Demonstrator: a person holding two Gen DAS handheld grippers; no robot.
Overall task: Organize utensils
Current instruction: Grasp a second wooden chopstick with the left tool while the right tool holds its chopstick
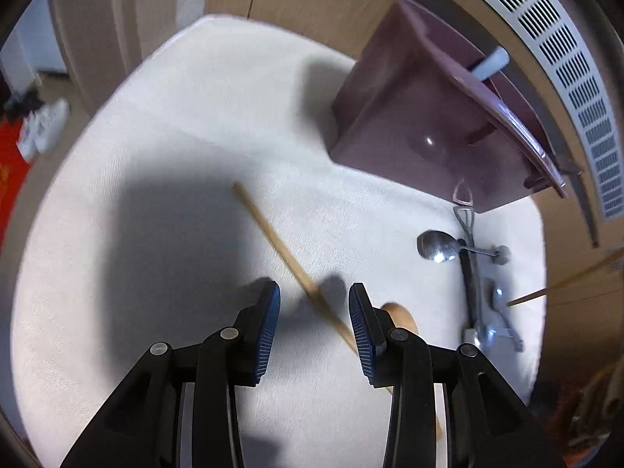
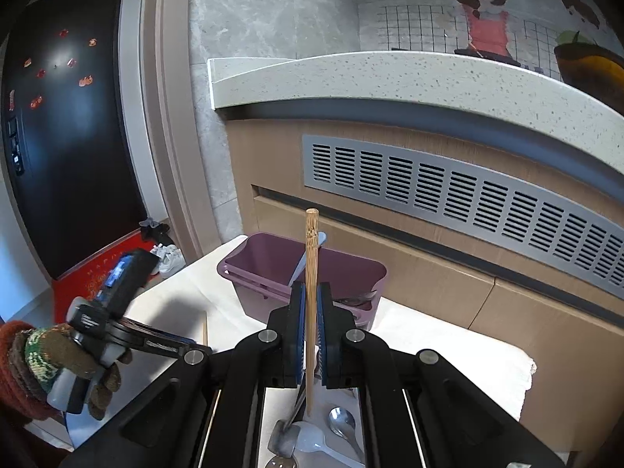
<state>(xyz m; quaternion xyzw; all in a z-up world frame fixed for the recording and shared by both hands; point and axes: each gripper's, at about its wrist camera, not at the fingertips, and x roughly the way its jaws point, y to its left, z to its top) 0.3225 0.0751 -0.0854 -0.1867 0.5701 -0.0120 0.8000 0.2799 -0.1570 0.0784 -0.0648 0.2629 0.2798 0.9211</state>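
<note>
Place: a home kitchen.
Counter: a speckled stone worktop (image 2: 390,74) over wood-look cabinet fronts (image 2: 429,284) with a slotted metal vent grille (image 2: 460,195).
Wall: grey tiles and a cartoon sticker of a girl cooking (image 2: 483,11).
Appliance: a black fridge (image 2: 66,136) dotted with small magnets.
Table: a white cloth (image 1: 195,136) carrying spoons (image 1: 435,247) beside a purple plastic bin (image 2: 304,273).
Floor: shoes (image 2: 169,259) by a red mat (image 2: 93,277).

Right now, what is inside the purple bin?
In the purple bin, a pale blue handle leans against its wall. Something metallic shows near the right end, partly hidden by the right gripper and its bamboo chopstick. The bin floor is hidden.
</note>
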